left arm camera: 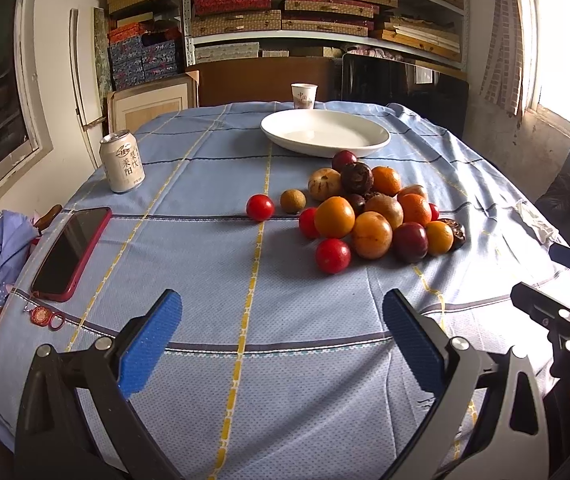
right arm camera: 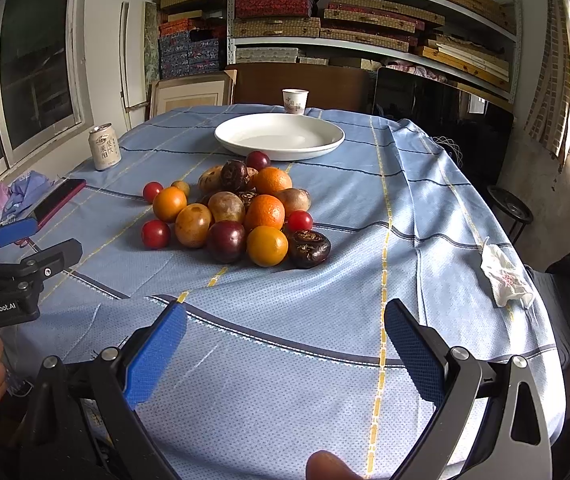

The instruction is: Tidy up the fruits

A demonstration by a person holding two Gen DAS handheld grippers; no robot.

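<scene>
A heap of fruit point(left arm camera: 373, 208) point(right arm camera: 241, 212) lies mid-table: oranges, red tomatoes, dark plums, brown and purple fruits. One red tomato point(left arm camera: 260, 207) and a small brown fruit point(left arm camera: 293, 201) sit apart at the heap's left. Behind the heap stands a white oval plate point(left arm camera: 325, 133) point(right arm camera: 279, 136) with nothing in it. My left gripper point(left arm camera: 283, 344) hovers open over the near cloth, nothing between its blue pads. My right gripper point(right arm camera: 285, 348) is open too, near the front edge, and shows at the right of the left wrist view point(left arm camera: 557, 280). The left gripper point(right arm camera: 33, 240) shows at the left of the right wrist view.
A blue checked cloth point(left arm camera: 205, 280) covers the table. On its left lie a white drink can point(left arm camera: 122, 161), a red-cased phone point(left arm camera: 72, 252) and small red trinkets point(left arm camera: 47, 317). A paper cup point(left arm camera: 303, 96) stands behind the plate. A crumpled wrapper point(right arm camera: 505, 276) lies at the right edge.
</scene>
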